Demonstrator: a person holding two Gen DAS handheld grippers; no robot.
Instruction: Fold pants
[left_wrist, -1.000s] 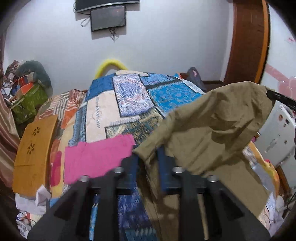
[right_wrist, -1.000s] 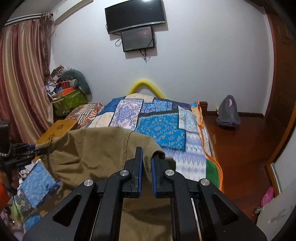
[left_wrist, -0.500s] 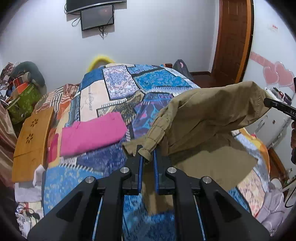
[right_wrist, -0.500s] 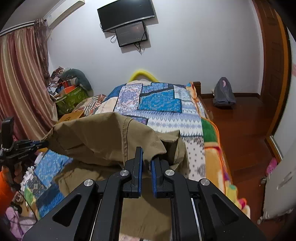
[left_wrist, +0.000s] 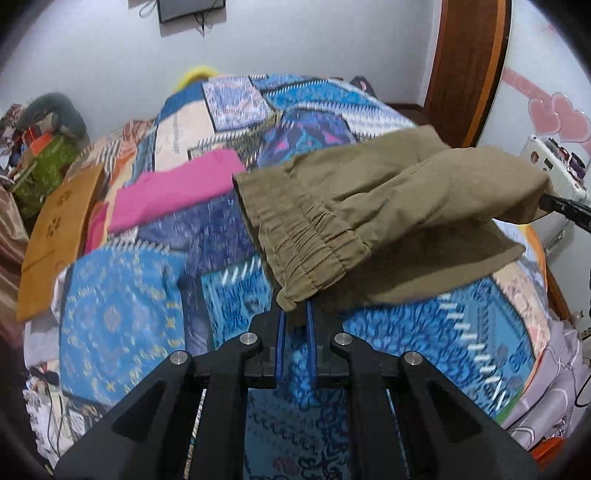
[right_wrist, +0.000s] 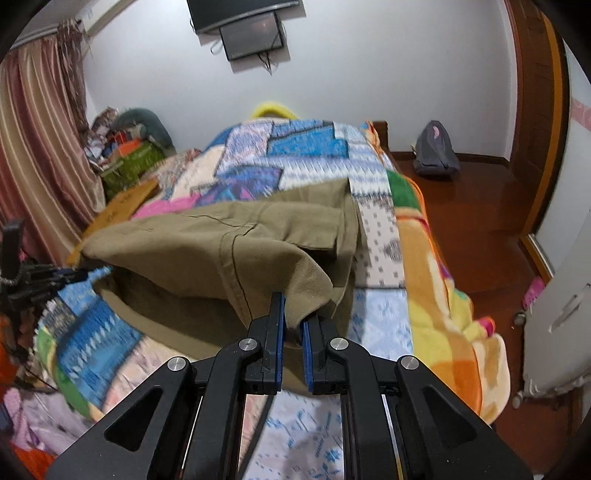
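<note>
Olive-khaki pants hang folded over between my two grippers, low above the patchwork bed. My left gripper is shut on the elastic waistband corner. My right gripper is shut on the other corner of the pants; it shows in the left wrist view as a black tip at the right. The lower layer of the pants lies on the quilt. The left gripper shows at the far left of the right wrist view.
A folded pink garment lies on the patchwork quilt beyond the pants. An orange wooden board leans at the left bed edge. A grey bag sits on the wooden floor. A white appliance stands at the right.
Both grippers have come down and back toward the near bed edge with the pants. The cloth has gone from held high to draped low, its lower layer now on the quilt.
</note>
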